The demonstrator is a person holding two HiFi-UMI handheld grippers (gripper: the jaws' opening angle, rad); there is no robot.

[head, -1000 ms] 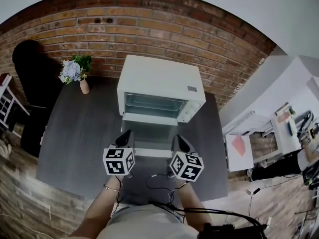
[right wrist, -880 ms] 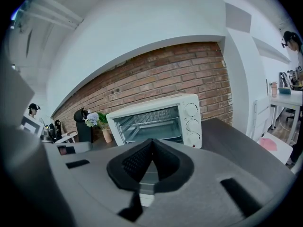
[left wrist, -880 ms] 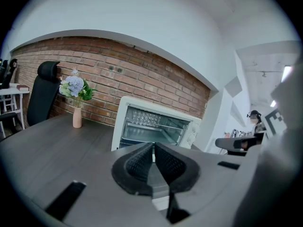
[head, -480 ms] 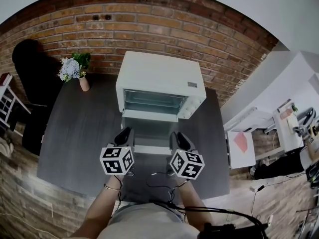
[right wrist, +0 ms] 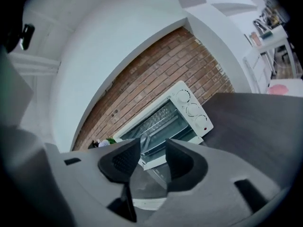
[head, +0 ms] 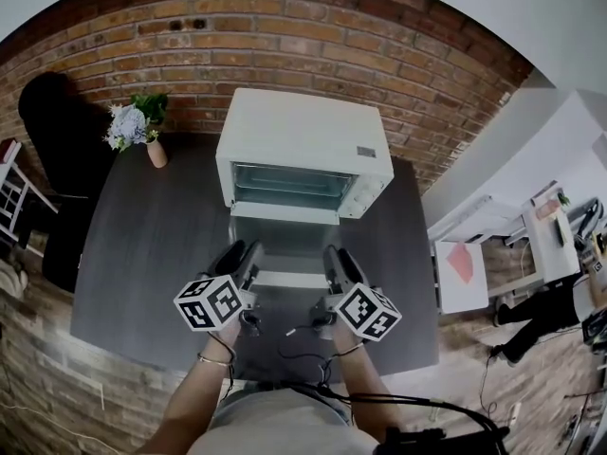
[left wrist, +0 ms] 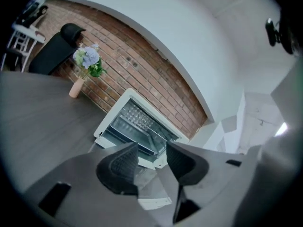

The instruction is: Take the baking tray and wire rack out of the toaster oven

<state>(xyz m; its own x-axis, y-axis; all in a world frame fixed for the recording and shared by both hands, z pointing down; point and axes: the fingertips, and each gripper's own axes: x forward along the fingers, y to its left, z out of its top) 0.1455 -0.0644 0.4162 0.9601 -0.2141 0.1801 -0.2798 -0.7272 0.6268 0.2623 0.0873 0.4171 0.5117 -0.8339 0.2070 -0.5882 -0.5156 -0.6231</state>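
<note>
Two grippers hover side by side over the dropped door of the toaster oven in the head view, the left gripper and the right gripper both aimed at its mouth, probably so each can take one side of a shelf. In the left gripper view the jaws have just been opening and stand apart with nothing between them. Inside the oven the wire rack sits on the upper level with the baking tray beneath it. The right gripper view shows the same: jaws parted after opening, empty, short of the cavity, neither piece touched yet.
</note>
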